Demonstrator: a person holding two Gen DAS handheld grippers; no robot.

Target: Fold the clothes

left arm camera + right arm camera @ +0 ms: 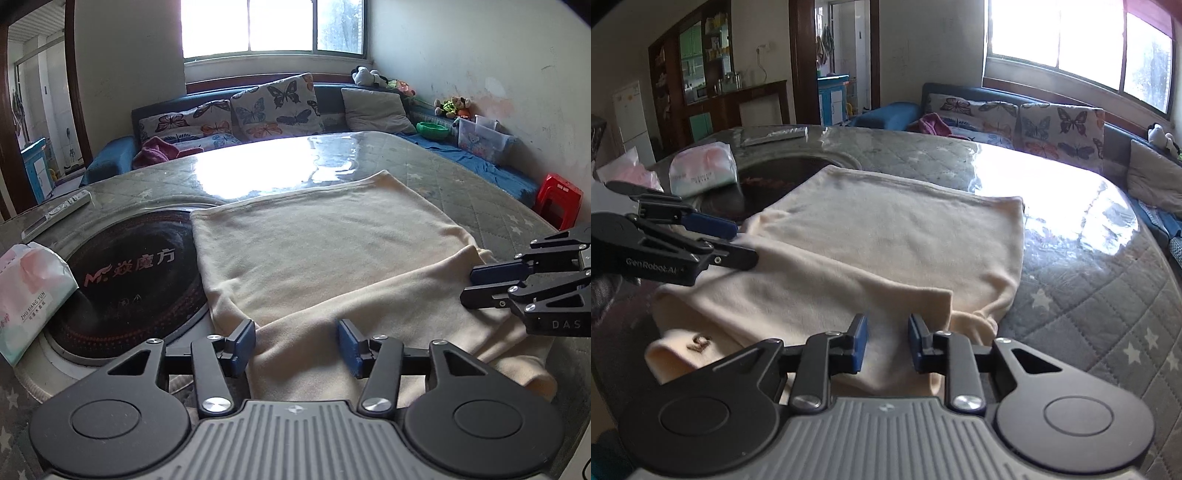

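Observation:
A cream garment lies on the table, its near part folded over into a layered band; it also shows in the right wrist view, with a small brown mark near its near left corner. My left gripper is open, its jaws set wide over the garment's near edge, with nothing between them. My right gripper is open over the folded near right edge. In the left wrist view the right gripper reaches in from the right over the fold. In the right wrist view the left gripper reaches in from the left.
A round table with a grey quilted cover under clear plastic. A black induction cooktop sits left of the garment. A tissue pack and a remote lie at the left. A sofa with butterfly cushions stands behind, a red stool at the right.

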